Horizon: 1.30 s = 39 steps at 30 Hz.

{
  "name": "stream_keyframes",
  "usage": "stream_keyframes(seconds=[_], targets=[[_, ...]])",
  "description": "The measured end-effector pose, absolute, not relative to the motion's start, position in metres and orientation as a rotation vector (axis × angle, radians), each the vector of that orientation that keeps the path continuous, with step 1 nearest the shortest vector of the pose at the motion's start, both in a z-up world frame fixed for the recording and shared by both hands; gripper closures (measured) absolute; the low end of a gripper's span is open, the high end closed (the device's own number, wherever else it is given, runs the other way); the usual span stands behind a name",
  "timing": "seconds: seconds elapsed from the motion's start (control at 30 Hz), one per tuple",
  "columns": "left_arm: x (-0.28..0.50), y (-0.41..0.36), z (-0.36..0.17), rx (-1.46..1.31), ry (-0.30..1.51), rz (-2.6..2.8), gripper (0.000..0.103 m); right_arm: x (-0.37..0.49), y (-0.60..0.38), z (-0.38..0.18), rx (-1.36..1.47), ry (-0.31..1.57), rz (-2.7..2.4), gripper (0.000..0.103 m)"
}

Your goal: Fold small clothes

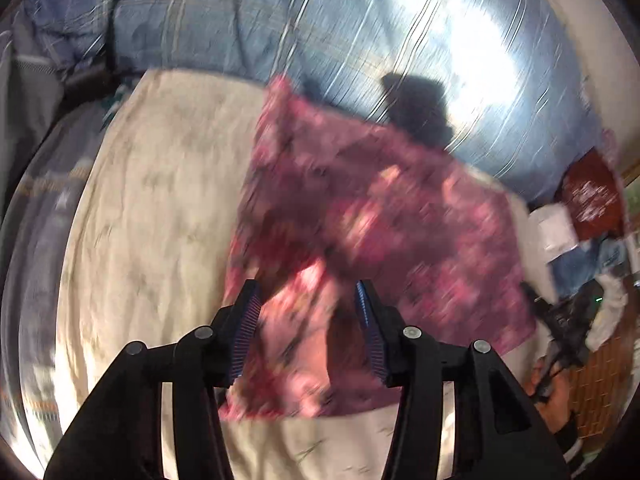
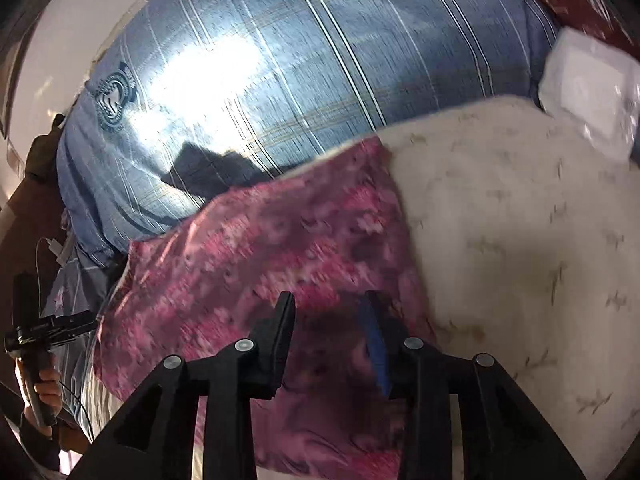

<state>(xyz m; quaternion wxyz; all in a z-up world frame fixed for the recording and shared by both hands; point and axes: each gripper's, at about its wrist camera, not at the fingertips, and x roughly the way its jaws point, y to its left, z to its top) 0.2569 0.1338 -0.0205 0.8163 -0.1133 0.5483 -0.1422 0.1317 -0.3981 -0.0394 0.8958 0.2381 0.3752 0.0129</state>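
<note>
A pink floral garment (image 1: 380,216) lies spread flat on the cream bedsheet (image 1: 152,208), blurred in both views. My left gripper (image 1: 306,286) hovers over its near edge with jaws apart and nothing pressed between the pads. In the right wrist view the same garment (image 2: 280,248) fills the middle. My right gripper (image 2: 329,298) stands open above the garment's near right part, pads clear of the cloth. Each gripper also shows in the other's view, held in a hand: the right one (image 1: 560,332) and the left one (image 2: 40,332).
A large blue striped duvet (image 1: 320,28) is bunched behind the garment, lit brightly in one patch. A white packet (image 2: 588,92) and a dark red cloth (image 1: 592,196) lie at the bed's far side, with piled clothes (image 1: 592,264) nearby. Cream sheet (image 2: 520,240) spreads to the right.
</note>
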Motion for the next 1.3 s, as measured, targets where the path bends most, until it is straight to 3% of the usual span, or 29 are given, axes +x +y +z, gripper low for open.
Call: stream_keyframes(seconds=[0.07, 0.2, 0.27, 0.33, 0.4, 0.47, 0.57, 0.63, 0.7, 1.0, 1.07, 1.1, 1.13, 1.17, 1.23, 1.3], targets=[[0.248, 0.135, -0.042, -0.232, 1.188, -0.27, 0.057, 0.126, -0.397, -0.034, 0.508, 0.775, -0.007, 0.074], [0.235, 0.156, -0.026, -0.306, 1.177, -0.271, 0.059, 0.127, -0.363, -0.009, 0.483, 0.788, 0.018, 0.068], [0.228, 0.168, -0.02, -0.312, 1.171, -0.251, 0.059, 0.125, -0.327, -0.001, 0.393, 0.8, 0.062, 0.067], [0.223, 0.181, -0.016, -0.342, 1.173, -0.256, 0.058, 0.123, -0.286, -0.003, 0.293, 0.822, 0.126, 0.056], [0.219, 0.191, -0.016, -0.387, 1.195, -0.275, 0.055, 0.121, -0.238, -0.01, 0.179, 0.849, 0.193, 0.053], [0.223, 0.193, -0.022, -0.414, 1.228, -0.313, 0.049, 0.115, -0.19, -0.02, 0.052, 0.867, 0.276, 0.053], [0.225, 0.2, -0.022, -0.406, 1.258, -0.316, 0.049, 0.11, -0.126, -0.027, -0.136, 0.843, 0.351, 0.051], [0.227, 0.204, -0.02, -0.398, 1.265, -0.314, 0.045, 0.108, -0.091, -0.03, -0.247, 0.805, 0.375, 0.039], [0.231, 0.207, -0.021, -0.395, 1.273, -0.319, 0.043, 0.109, -0.06, -0.035, -0.377, 0.761, 0.375, 0.034], [0.281, 0.211, -0.032, -0.431, 1.345, -0.321, 0.043, 0.139, 0.021, -0.065, -0.745, 0.623, 0.271, 0.034], [0.295, 0.207, -0.033, -0.444, 1.358, -0.351, 0.043, 0.148, 0.026, -0.066, -0.804, 0.573, 0.231, 0.037], [0.302, 0.205, -0.033, -0.454, 1.365, -0.368, 0.043, 0.15, 0.023, -0.064, -0.803, 0.552, 0.234, 0.049], [0.309, 0.202, -0.033, -0.465, 1.369, -0.378, 0.042, 0.154, 0.019, -0.061, -0.784, 0.548, 0.249, 0.077], [0.316, 0.199, -0.033, -0.477, 1.371, -0.386, 0.039, 0.157, 0.013, -0.057, -0.755, 0.552, 0.261, 0.091], [0.331, 0.192, -0.034, -0.497, 1.37, -0.401, 0.027, 0.156, 0.003, -0.046, -0.699, 0.522, 0.279, 0.092], [0.346, 0.179, -0.037, -0.517, 1.374, -0.428, 0.026, 0.153, -0.007, -0.036, -0.664, 0.492, 0.284, 0.094]])
